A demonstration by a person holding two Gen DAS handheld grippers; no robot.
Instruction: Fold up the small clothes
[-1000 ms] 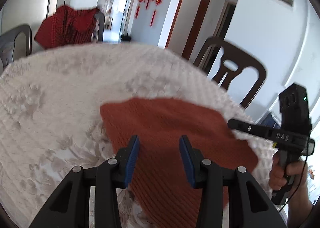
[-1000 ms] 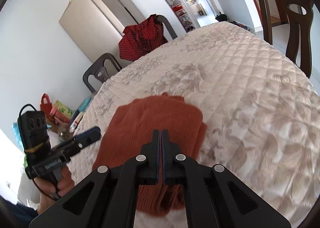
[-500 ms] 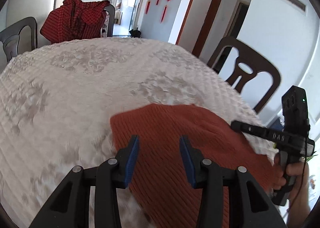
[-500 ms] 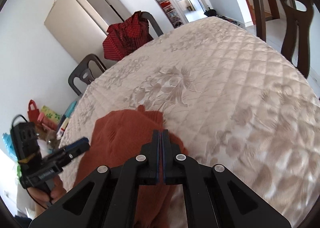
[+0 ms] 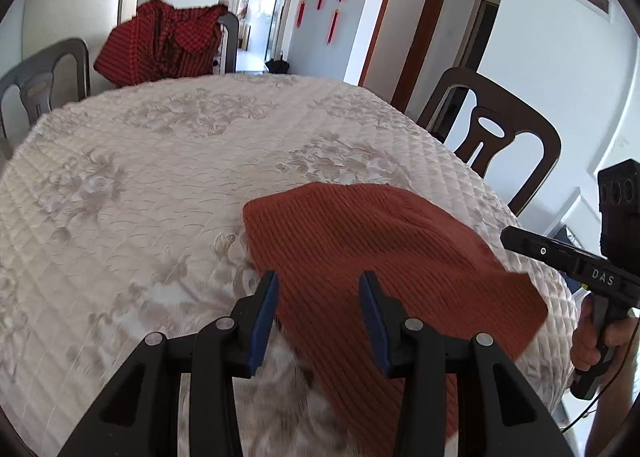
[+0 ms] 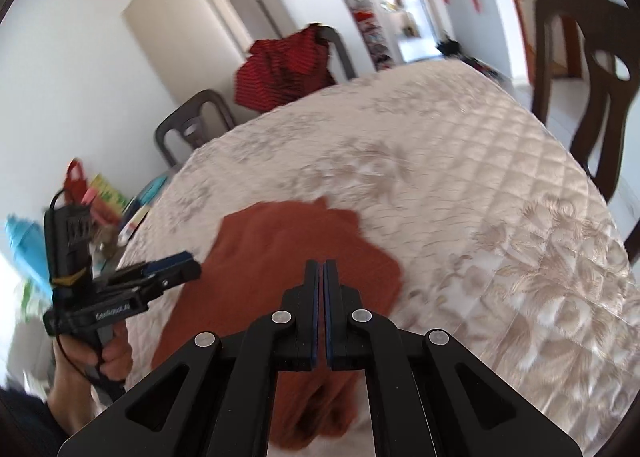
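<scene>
A rust-red knitted cloth is spread on the near part of the counter, which is covered by a pale quilted cover with flowers. The left gripper is held over the cloth's near edge with its fingers partly apart; nothing is pinched between them. The right gripper is seen with its fingers pressed together, and no cloth seems to be caught, though that view is blurred. A dark chair is set at the counter's right side. A red checked garment is draped over a grey chair at the far end. Bags and boxes are piled beside the counter.
</scene>
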